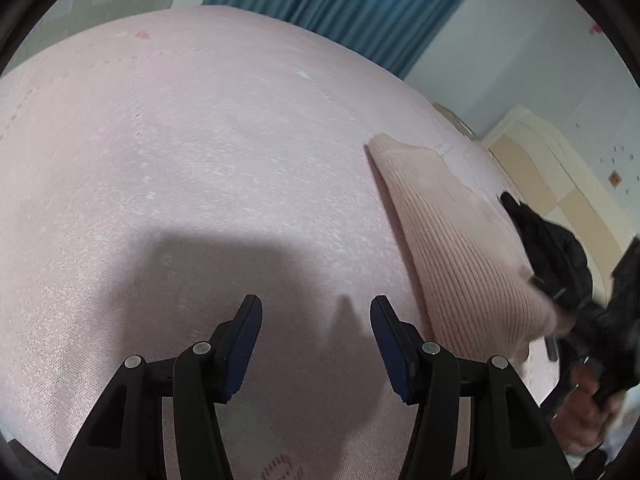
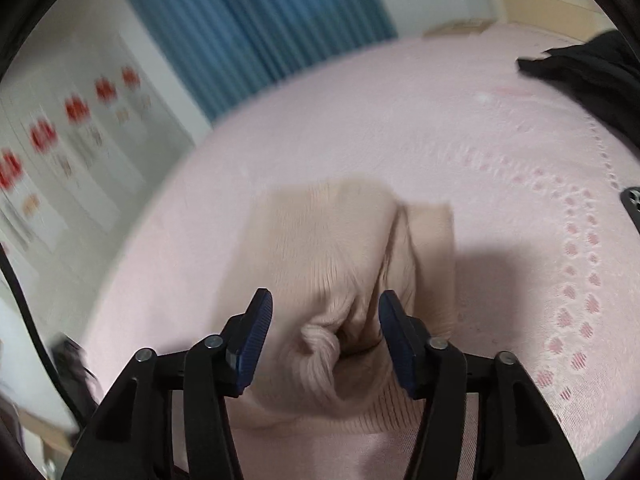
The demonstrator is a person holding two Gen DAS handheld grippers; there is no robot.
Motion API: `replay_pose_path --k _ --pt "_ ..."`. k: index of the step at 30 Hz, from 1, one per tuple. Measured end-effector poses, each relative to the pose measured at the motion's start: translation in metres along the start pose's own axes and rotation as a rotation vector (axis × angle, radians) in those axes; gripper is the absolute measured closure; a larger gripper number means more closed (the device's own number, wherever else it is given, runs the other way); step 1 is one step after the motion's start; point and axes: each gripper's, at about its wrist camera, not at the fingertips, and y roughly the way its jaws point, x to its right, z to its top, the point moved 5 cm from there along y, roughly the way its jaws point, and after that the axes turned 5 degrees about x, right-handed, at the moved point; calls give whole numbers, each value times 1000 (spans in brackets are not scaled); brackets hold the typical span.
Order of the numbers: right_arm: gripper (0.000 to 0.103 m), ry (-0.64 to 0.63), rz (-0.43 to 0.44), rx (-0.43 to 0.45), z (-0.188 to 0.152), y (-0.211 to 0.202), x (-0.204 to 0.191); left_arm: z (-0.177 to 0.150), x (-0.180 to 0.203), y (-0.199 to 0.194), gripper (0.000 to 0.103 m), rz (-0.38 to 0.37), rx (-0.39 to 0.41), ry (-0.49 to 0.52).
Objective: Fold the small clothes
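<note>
1. Left gripper (image 1: 316, 304): fingers released, nothing between them, bare pink bed (image 1: 200, 160) and their own shadow beneath.
2. Pink ribbed knit top (image 1: 460, 248): lies on the bed at 2 o'clock from the left gripper, one flat edge running toward 12, the near end lifted and blurred.
3. Right gripper (image 2: 324, 300): fingers apart, a bunched fold of the knit top (image 2: 328, 240) between them, pads not seen pressing on it.
4. Step, as I judge it: taking hold of the near end to begin a fold. Next move calls for my right fingers to clench on the bunch and my left to reach a second edge, so the cloth travels flat.
5. Black garment (image 1: 560, 248): at 3 o'clock, just beside the knit top; it could snag.
6. Blue curtain (image 1: 340, 0): at 12 o'clock, well apart.
</note>
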Motion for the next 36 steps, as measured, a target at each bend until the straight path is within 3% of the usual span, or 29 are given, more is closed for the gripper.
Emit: replay_pose_path --k 1,3,4,6,8,11,14,16,18,20,23,25,27,29,31,32,34,35,36 --pt "90 -20 -23 -2 -2 4 -1 3 -3 1 49 -2 0 -19" --pt "92 -77 10 94 -2 -13 -4 5 -8 1 49 -8 4 -48" --pt "93 -60 48 167 1 -30 0 6 -10 1 49 -8 7 -54" --pt "93 66 132 233 0 -51 24 6 -11 1 49 -10 9 -59" --pt "93 146 79 203 -10 -47 48 5 -10 3 49 -7 8 -54" --pt "92 128 -13 64 -37 -19 64 3 -6 5 49 -7 2 -34" --pt "85 83 -22 77 -34 -26 54 0 -1 3 49 -1 7 -11" --pt "63 66 -7 104 -25 -32 46 -1 6 4 49 -22 5 10" --pt "50 48 2 119 -17 -32 39 -4 16 2 49 -55 2 41" --pt "50 34 -26 104 -13 -23 39 -9 34 -2 49 -116 -4 109" --pt "51 60 -56 -2 -11 5 38 -27 65 -6 49 -200 -34 226" --pt "68 78 -20 -14 -13 13 44 -45 86 -6 49 -228 -67 326" --pt "78 54 35 16 -8 4 41 -62 103 -3 49 -213 -83 421" --pt "80 65 105 97 -2 -14 47 -71 110 1 49 -186 -95 466" --pt "78 85 71 97 -2 -13 59 -71 110 7 49 -180 -110 441" --pt "78 79 20 58 -8 -6 65 -68 108 9 49 -183 -110 415" --pt "71 65 4 0 -18 6 69 -55 103 14 49 -178 -106 353" --pt "65 63 2 13 -17 2 71 -50 100 15 49 -178 -109 335" --pt "49 69 -15 32 -14 -4 73 -46 96 14 49 -183 -111 319"
